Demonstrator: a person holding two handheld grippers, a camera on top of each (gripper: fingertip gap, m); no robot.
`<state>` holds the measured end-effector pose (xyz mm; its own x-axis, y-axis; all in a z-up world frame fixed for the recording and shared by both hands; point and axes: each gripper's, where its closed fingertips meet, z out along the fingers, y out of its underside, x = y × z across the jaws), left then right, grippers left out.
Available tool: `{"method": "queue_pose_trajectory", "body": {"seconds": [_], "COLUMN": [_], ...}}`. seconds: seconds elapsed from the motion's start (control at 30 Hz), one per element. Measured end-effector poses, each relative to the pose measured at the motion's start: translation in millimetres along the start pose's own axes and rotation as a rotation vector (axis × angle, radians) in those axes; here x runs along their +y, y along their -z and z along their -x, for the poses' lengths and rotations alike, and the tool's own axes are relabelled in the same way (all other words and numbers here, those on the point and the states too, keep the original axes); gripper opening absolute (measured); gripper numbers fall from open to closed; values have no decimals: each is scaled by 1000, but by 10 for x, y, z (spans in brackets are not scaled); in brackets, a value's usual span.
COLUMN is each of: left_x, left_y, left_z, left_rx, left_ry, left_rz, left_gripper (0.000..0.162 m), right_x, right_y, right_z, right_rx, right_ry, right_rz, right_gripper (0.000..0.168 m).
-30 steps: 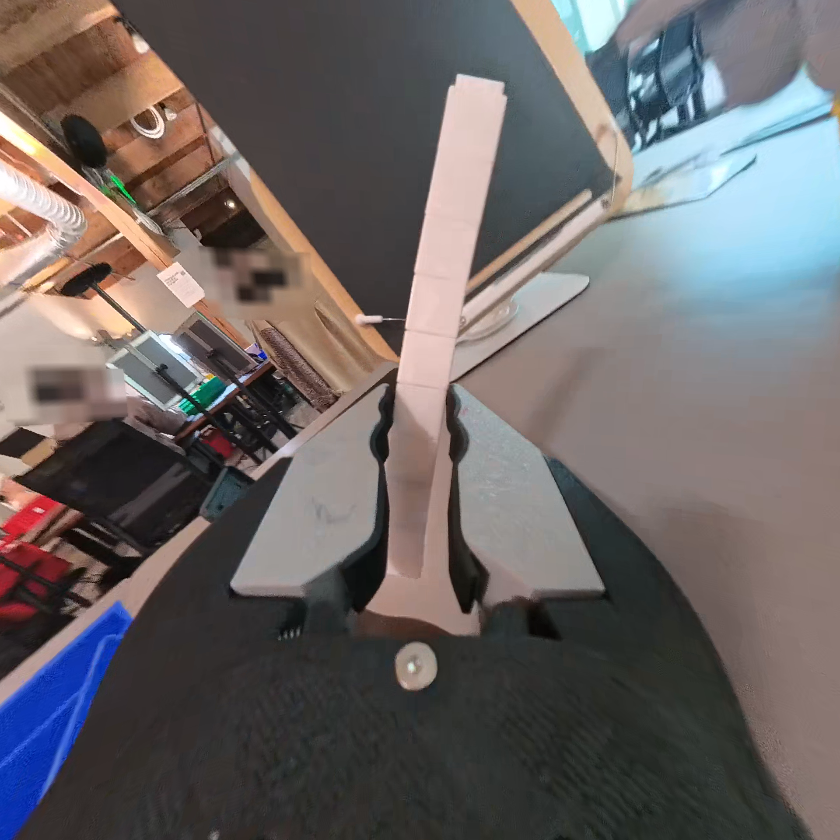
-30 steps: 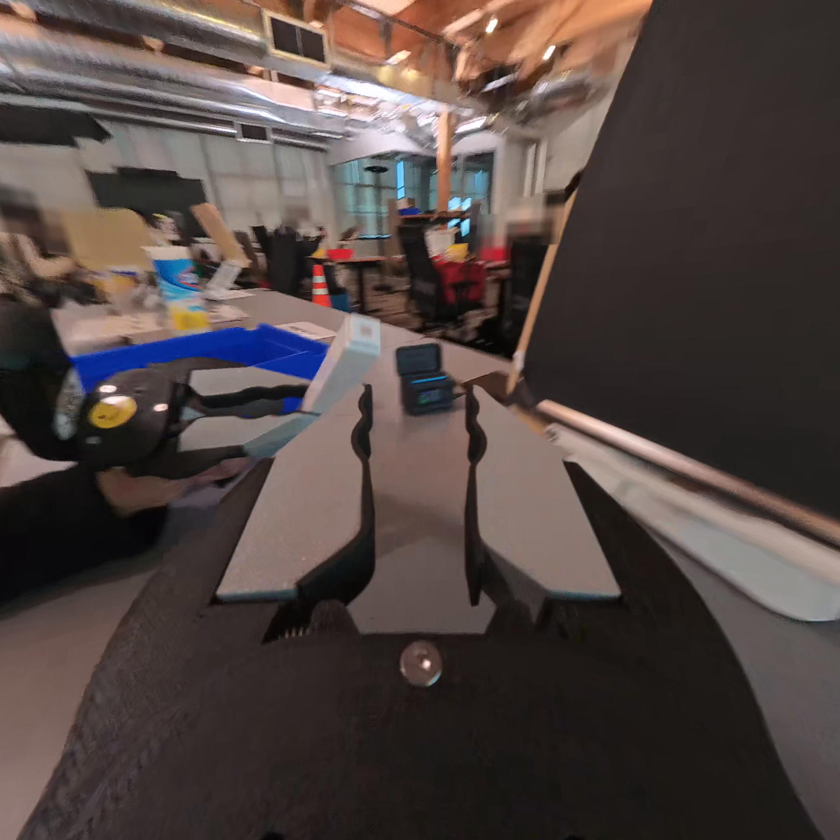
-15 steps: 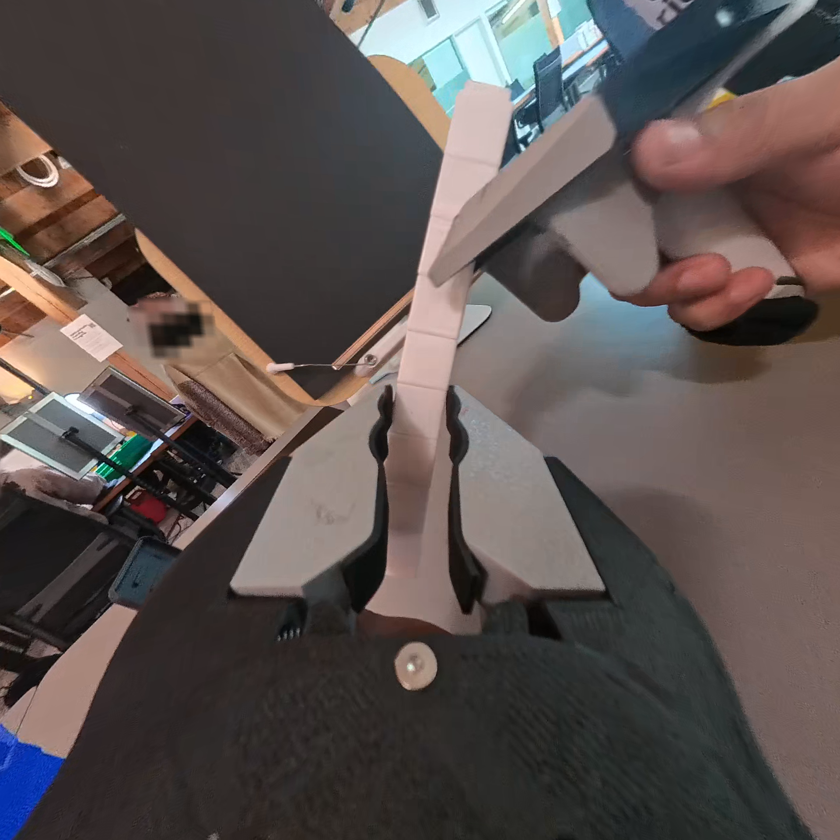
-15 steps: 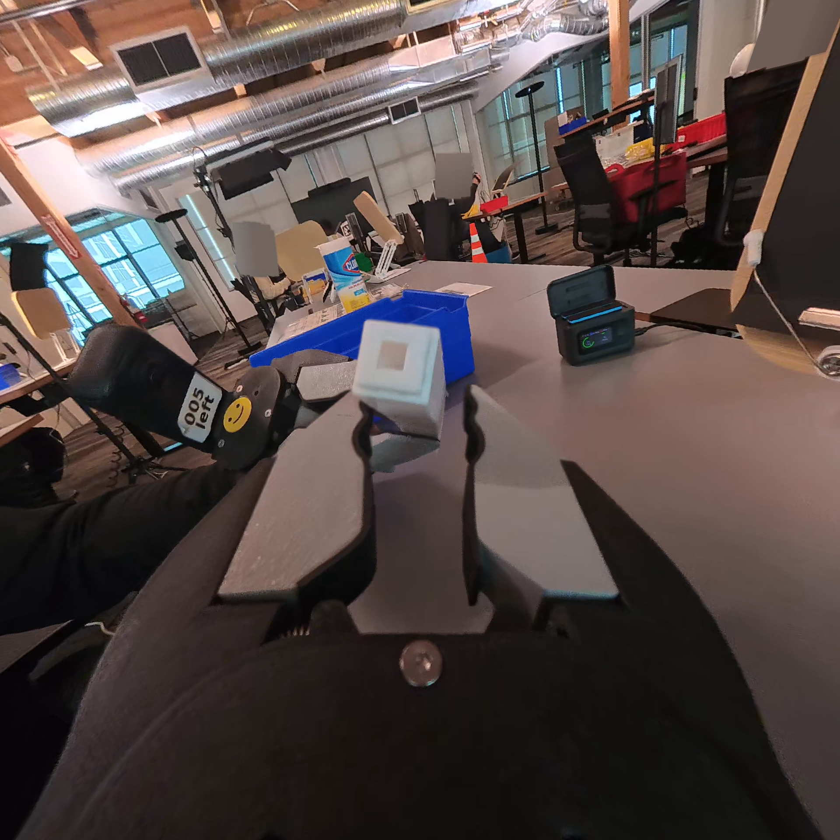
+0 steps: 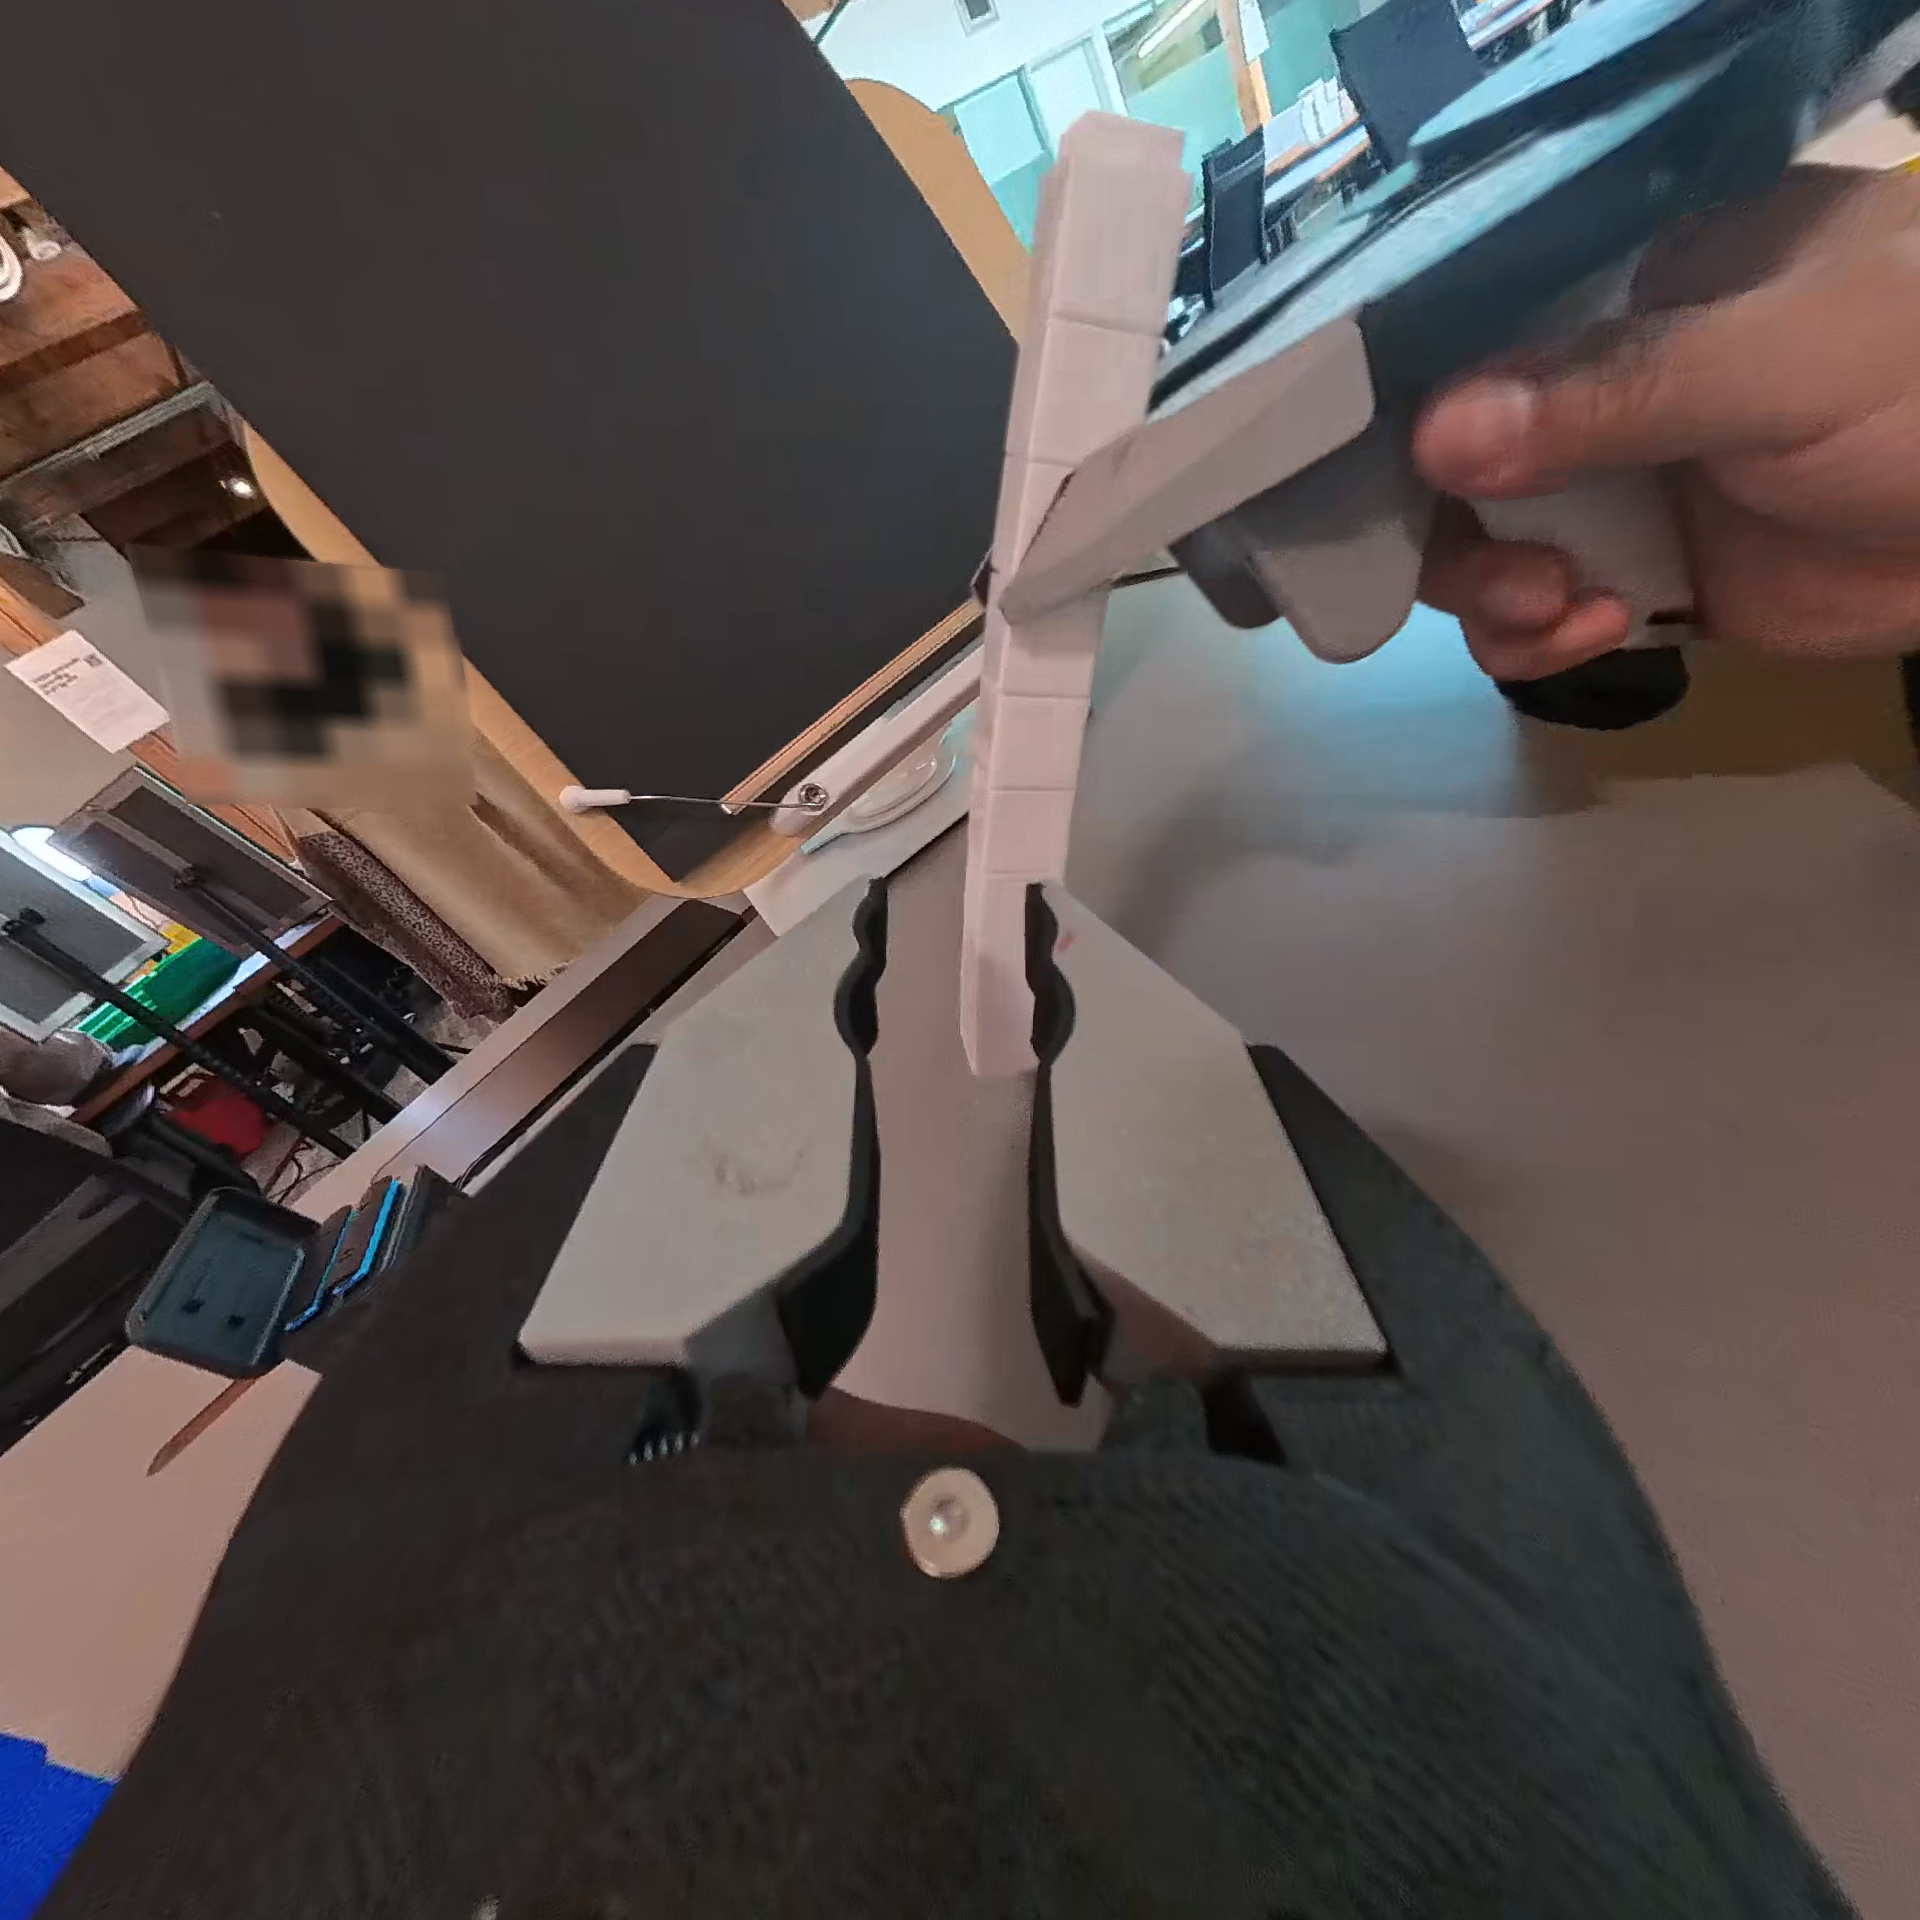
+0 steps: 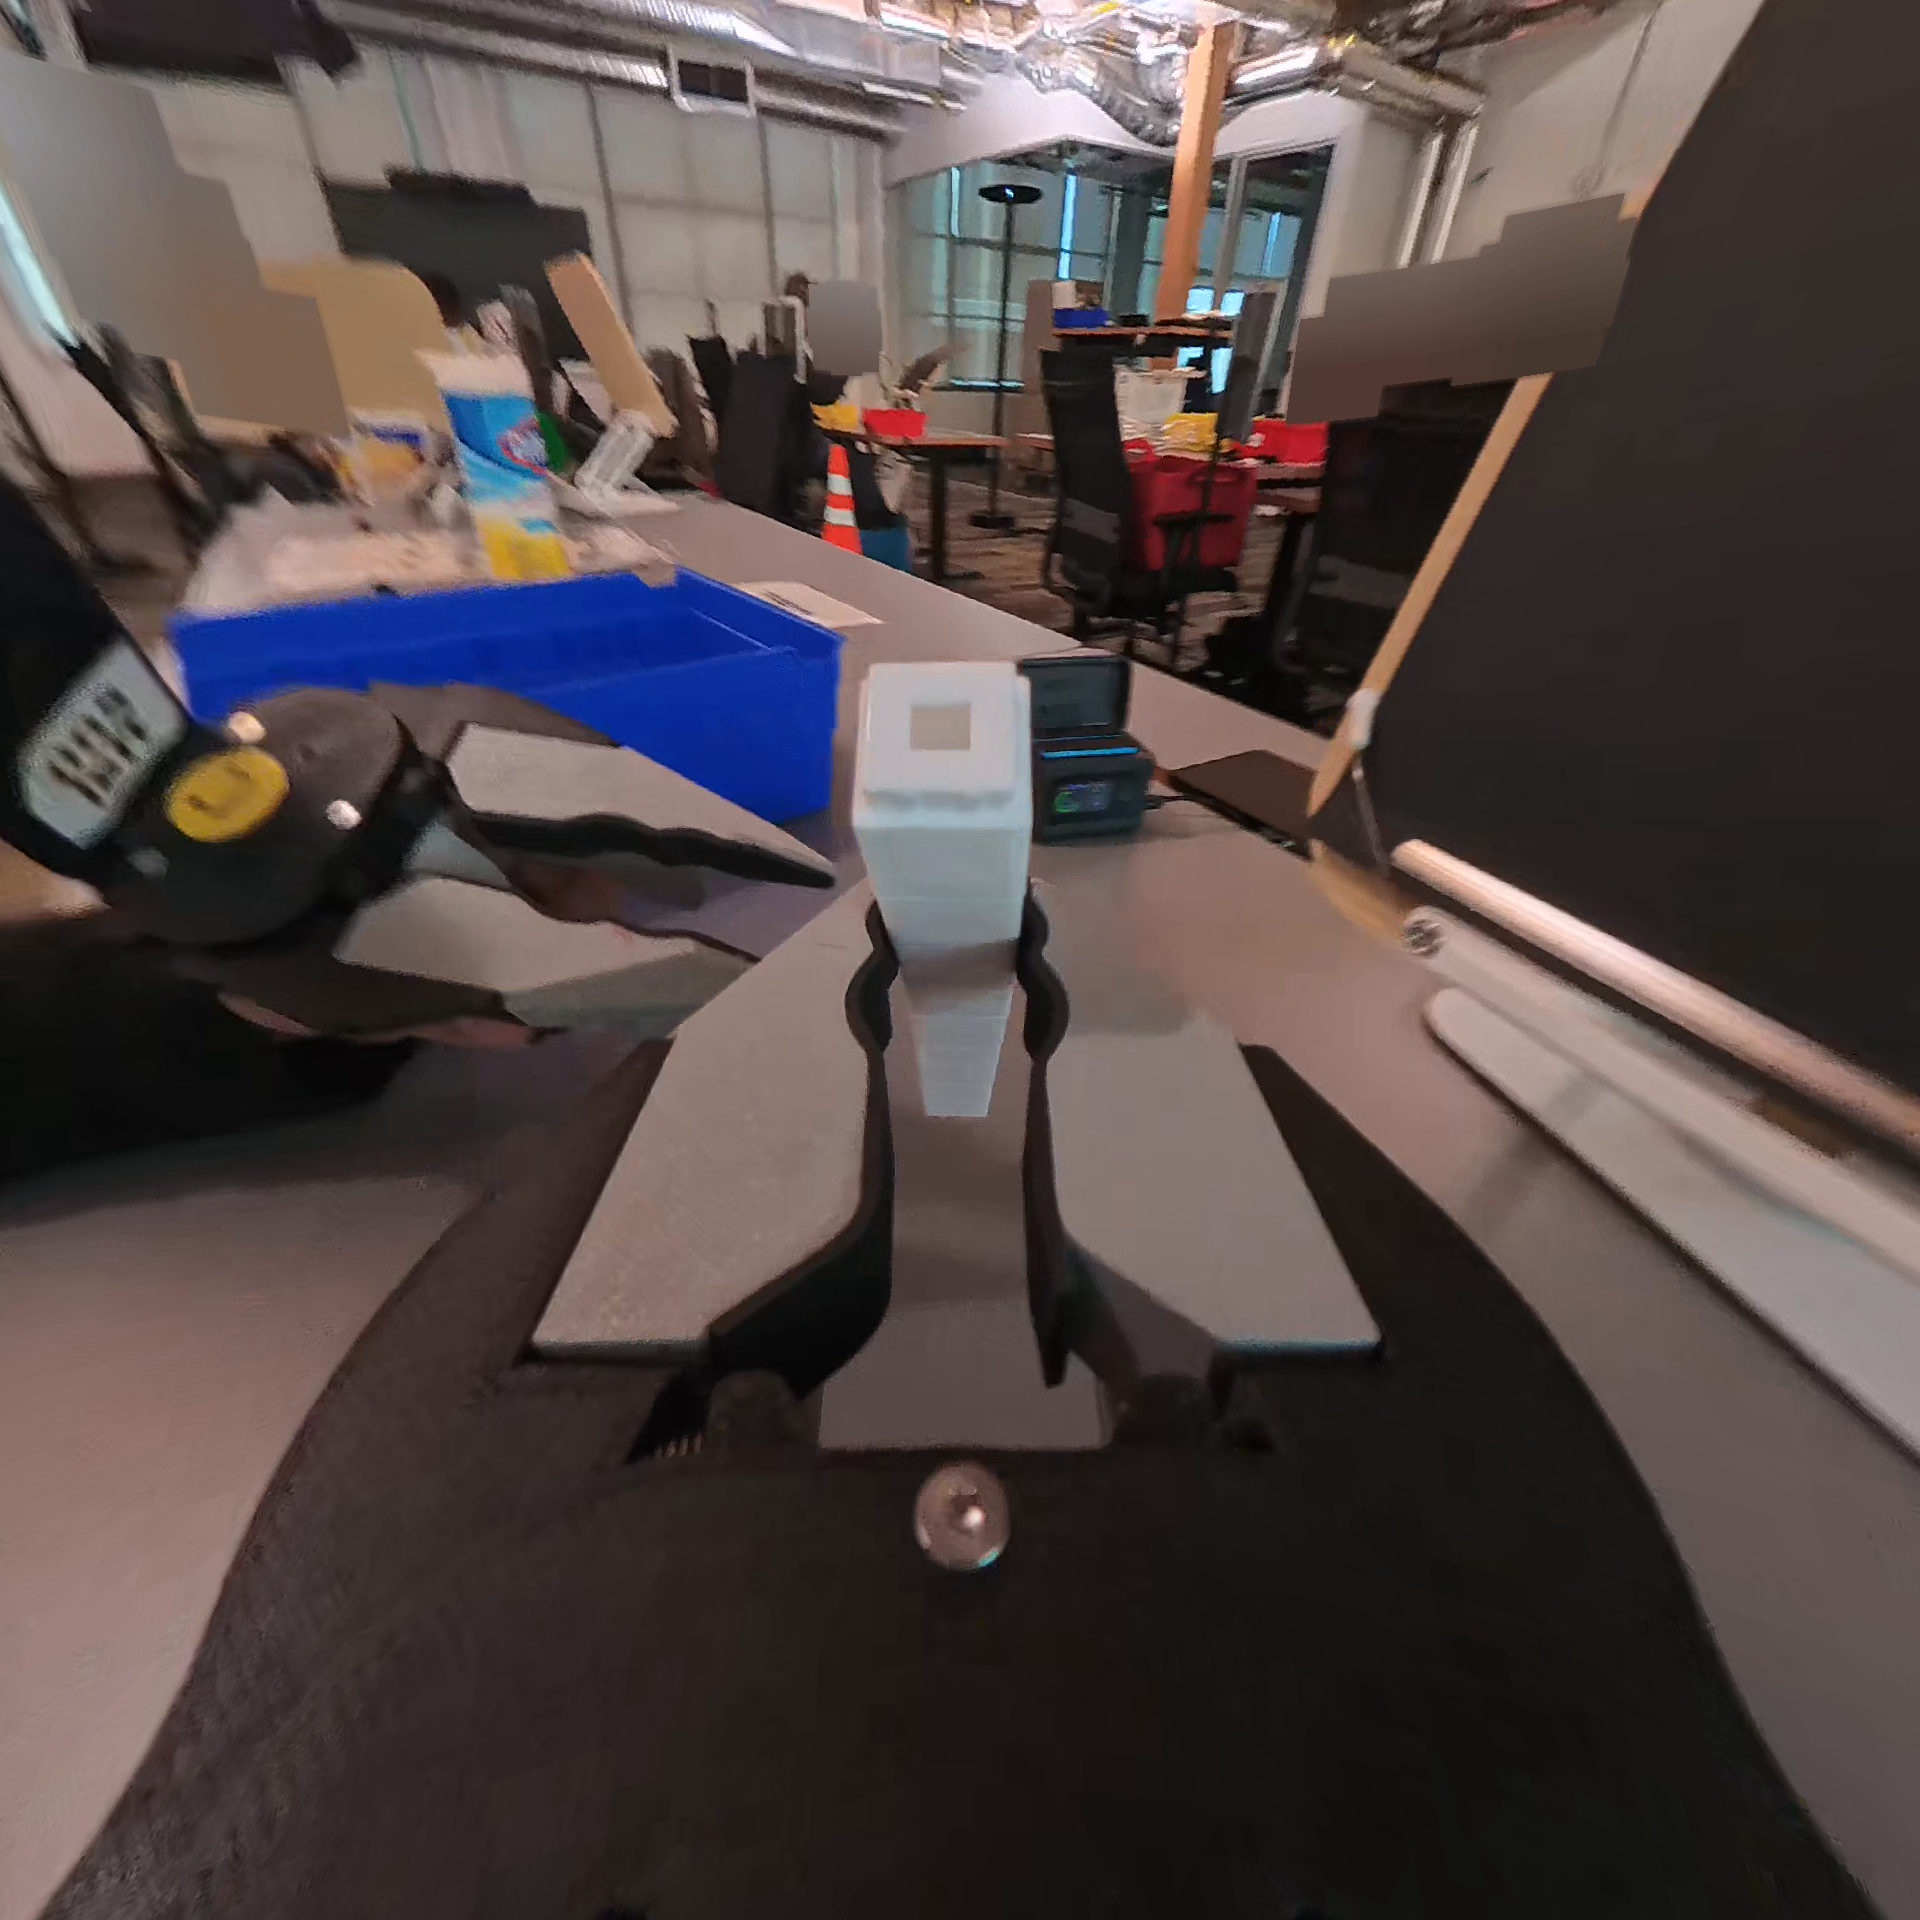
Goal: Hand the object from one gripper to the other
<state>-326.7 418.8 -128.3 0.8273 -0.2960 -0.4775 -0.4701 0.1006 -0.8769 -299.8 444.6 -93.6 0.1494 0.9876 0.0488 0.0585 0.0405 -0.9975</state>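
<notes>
The object is a long white segmented bar (image 5: 1044, 727) with a square end (image 6: 943, 769). In the left wrist view my left gripper (image 5: 951, 914) is open. The bar's lower end stands loose between its fingers, close to the right one. My right gripper (image 5: 1023, 582) comes in from the right, held by a hand, and is clamped across the bar's middle. In the right wrist view my right gripper (image 6: 954, 920) is shut on the bar, which points toward the camera. The left gripper (image 6: 790, 914) shows at the left, open, its tips beside the bar.
Both grippers are above a grey table (image 5: 1558, 1091). A blue bin (image 6: 499, 665) and a wipes canister (image 6: 499, 468) stand behind the left gripper. A small black case (image 6: 1086, 769) sits beyond the bar. A black board with a wooden edge (image 6: 1714, 623) stands to the right. About 6 cm separates my left fingertips from my right.
My right gripper has closed on the bar's middle. My left gripper has opened and let go, and the bar's lower end now sits farther out between its fingers.
</notes>
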Motion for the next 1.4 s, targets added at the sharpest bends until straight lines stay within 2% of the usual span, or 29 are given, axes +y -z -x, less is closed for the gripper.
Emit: {"method": "queue_pose_trajectory", "body": {"seconds": [0.13, 0.2, 0.27, 0.33, 0.43, 0.53, 0.67, 0.8, 1.2, 1.27, 1.3, 1.4], "left_x": [-14, -19, 41, 108, 28, -81, -106, -187, -169, -134, -102, -77], "left_y": [15, 34, 50, 62, 125, 203, 214, 261, 244, 223, 211, 213], "left_z": [44, 115, 77, 35, 45, -7, -156, -377, -535, -567, -579, -568], "left_rx": [23, 54, 173, 283, 405, 530, 604, 757, 813, 803, 795, 810], "left_ry": [111, 263, 439, 613, 834, 957, 983, 1050, 1069, 1055, 1042, 1039], "left_rz": [-11, -23, 7, 49, -3, -36, -7, 18, 70, 91, 105, 108], "left_gripper": [23, 22, 23, 31, 30, 39, 55, 65, 62, 58, 48, 38], "right_x": [49, 76, 116, 146, 164, 195, 248, 317, 405, 426, 428, 442], "right_y": [-6, -23, -55, -89, -137, -157, -180, -186, -228, -240, -242, -242], "right_z": [20, 62, 118, 144, 198, 208, 218, 230, 310, 319, 324, 276], "right_rx": [156, 233, 276, 313, 345, 368, 368, 377, 377, 381, 382, 394], "right_ry": [461, 750, 996, 1159, 1295, 1375, 1420, 1504, 1580, 1593, 1595, 1586], "right_rz": [96, 134, 161, 194, 211, 233, 247, 264, 278, 291, 293, 314], "right_gripper": [18, 18, 18, 18, 19, 19, 19, 19, 18, 19, 19, 18]}}
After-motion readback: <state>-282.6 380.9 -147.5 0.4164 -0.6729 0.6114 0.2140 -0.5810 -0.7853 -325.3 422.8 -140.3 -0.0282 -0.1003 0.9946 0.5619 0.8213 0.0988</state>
